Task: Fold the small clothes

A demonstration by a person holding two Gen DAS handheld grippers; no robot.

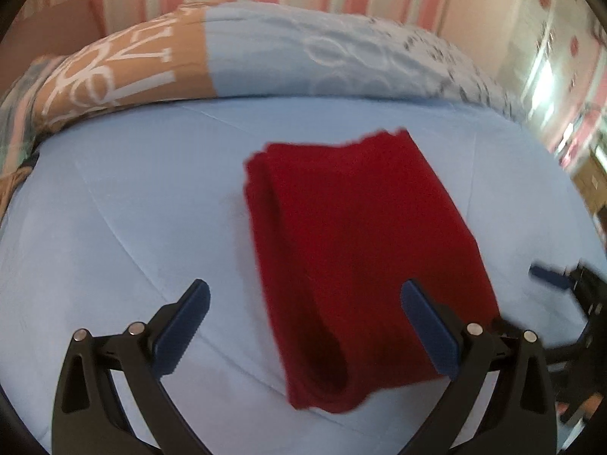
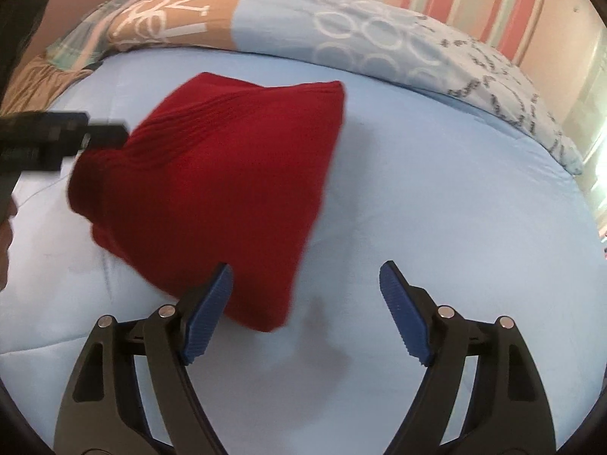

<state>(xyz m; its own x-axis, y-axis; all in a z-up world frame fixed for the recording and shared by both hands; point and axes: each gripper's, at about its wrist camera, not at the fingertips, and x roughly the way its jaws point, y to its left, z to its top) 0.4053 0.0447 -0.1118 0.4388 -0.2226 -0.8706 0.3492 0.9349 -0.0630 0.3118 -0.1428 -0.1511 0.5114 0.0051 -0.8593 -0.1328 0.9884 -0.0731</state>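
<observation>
The red knitted garment [image 1: 364, 258] lies folded into a thick, roughly rectangular bundle on the light blue bedsheet [image 1: 132, 197], with layered edges showing along its left side. In the left wrist view its long axis runs from about 6 o'clock up to 12 o'clock, and its near end sits between the fingers of the left gripper [image 1: 303, 326], leaning toward the right finger. That gripper's jaws stand wide apart and grasp nothing.

In the right wrist view the same garment [image 2: 224, 197] lies off toward 10 o'clock from the right gripper [image 2: 303, 311], whose jaws are likewise spread and empty; only its left finger overlaps the bundle's near corner. So the left gripper looks the nearer, lined up with the bundle's length, and any further fold or shift probably starts there.

A patterned duvet [image 1: 265, 49] is bunched along the far edge at 12 o'clock.
</observation>
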